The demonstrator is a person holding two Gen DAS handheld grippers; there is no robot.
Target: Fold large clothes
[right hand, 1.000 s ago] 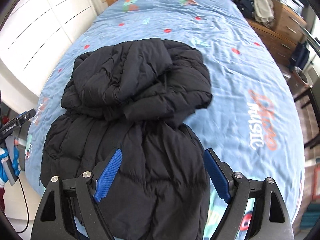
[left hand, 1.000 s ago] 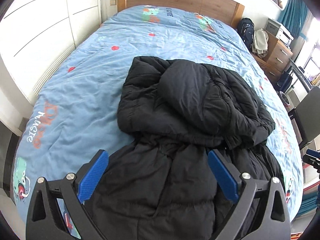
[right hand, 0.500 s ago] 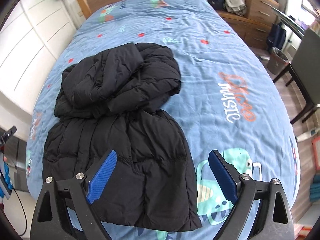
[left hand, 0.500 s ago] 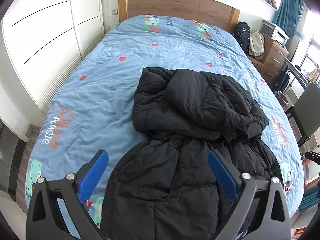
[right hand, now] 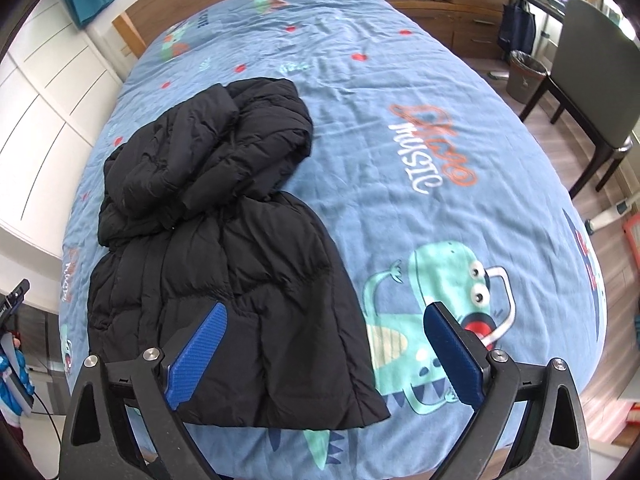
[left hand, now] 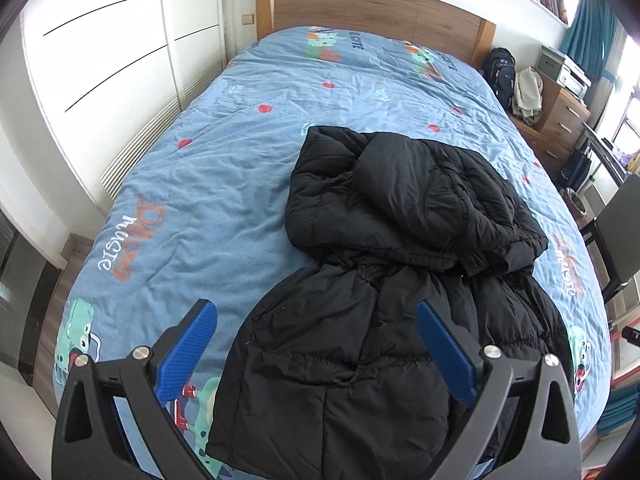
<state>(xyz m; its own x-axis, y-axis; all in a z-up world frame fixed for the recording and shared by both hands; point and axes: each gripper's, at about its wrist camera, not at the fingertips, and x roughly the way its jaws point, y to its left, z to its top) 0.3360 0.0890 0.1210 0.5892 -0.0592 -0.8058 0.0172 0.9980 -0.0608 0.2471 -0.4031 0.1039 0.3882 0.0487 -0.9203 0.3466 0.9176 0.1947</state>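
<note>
A black puffer jacket (left hand: 384, 264) lies on the blue bedspread (left hand: 192, 184), its upper part and hood bunched over the body. My left gripper (left hand: 316, 344) hovers open above the jacket's near hem, holding nothing. In the right wrist view the same jacket (right hand: 224, 240) sits left of centre on the bedspread (right hand: 420, 128). My right gripper (right hand: 324, 344) hangs over the jacket's lower right corner with its jaws opening wide; nothing is pinched between the blue pads.
White wardrobe doors (left hand: 100, 72) line the bed's left side; a wooden headboard (left hand: 372, 8) stands at the far end. Wooden drawers (left hand: 560, 120), a black backpack (left hand: 500, 72), a dark chair (right hand: 588, 64) and a bin (right hand: 524, 76) stand right of the bed.
Both grippers drew back toward the foot of the bed, so more bedspread shows. The right gripper swung rightward and rolled, and its jaws widened. The jacket stayed put.
</note>
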